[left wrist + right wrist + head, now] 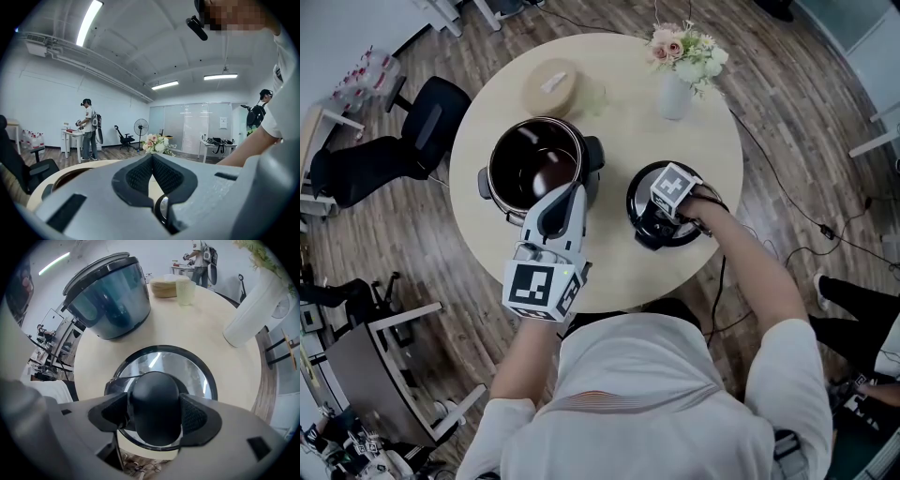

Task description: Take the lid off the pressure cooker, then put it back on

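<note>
Nearest the person, the left gripper (575, 190) is pointing out over the table (609, 272) with its jaws pressed together and nothing between them. Its tip is lying over the near rim of the pot (583, 155), though I cannot tell if it is touching. To the right, the right gripper (153, 411) is pointing straight down over the lid (187, 366). Its jaws are standing fairly wide, one on each side of the black knob (154, 390). The pads are sitting just beside the knob and not clearly squeezing it. The lid is lying flat on the table, just right of the pot and apart from it. The pot is standing open, showing its dark inside. Farther across the table, a glass (185, 290) and a tan disc (548, 86) are sitting side by side. A white vase (675, 97) is holding flowers (684, 45) near the far edge.
</note>
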### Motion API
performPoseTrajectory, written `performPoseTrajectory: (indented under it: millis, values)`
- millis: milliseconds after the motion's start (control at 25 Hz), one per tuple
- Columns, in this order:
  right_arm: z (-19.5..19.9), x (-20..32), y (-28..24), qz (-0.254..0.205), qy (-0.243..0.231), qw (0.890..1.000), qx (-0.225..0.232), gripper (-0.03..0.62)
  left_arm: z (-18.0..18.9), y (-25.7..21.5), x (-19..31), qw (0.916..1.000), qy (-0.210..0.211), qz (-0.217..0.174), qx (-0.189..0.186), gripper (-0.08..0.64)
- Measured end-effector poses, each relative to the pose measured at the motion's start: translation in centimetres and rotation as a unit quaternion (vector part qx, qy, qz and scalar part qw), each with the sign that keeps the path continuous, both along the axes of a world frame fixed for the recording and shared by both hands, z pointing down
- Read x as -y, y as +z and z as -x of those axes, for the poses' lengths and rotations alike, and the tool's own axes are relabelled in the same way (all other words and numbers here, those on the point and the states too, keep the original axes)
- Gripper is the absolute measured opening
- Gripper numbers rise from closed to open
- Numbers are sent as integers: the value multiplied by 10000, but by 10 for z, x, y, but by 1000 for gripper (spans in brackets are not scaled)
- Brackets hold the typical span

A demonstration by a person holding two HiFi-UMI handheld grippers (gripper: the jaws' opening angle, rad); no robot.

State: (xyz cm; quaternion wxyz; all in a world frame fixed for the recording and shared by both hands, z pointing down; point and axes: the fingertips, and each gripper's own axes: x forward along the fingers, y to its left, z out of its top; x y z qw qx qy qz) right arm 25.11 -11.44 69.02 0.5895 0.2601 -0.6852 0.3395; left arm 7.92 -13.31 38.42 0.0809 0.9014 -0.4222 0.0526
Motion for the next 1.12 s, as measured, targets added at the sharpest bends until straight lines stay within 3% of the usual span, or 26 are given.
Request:
performPoseTrajectory:
  millis: [360, 520, 640, 800, 960, 1120]
  values:
    - [1, 5, -12, -278, -38, 9996, -19, 365, 3, -3, 0, 10000, 16, -23, -22, 5]
    - [4, 17, -48, -858, 166, 9956, 327, 365, 6, -5, 0, 10000, 6, -48, -39, 5]
    - [9, 26, -89, -1459, 581, 9842, 821, 365, 10, -7, 0, 10000, -9, -70, -50, 5]
    - [16, 35, -152, -2575, 968, 9525, 1306, 364, 17, -8, 1, 9999, -59, -79, -83, 5]
    - [19, 34, -225, -3812, 1328, 8959, 1853, 362, 22, -12, 2, 9998, -87, -106, -138, 5]
    - [20, 21, -287, -4669, 1635, 8384, 2289, 360, 26, -16, 0, 9997, -75, -174, -155, 5]
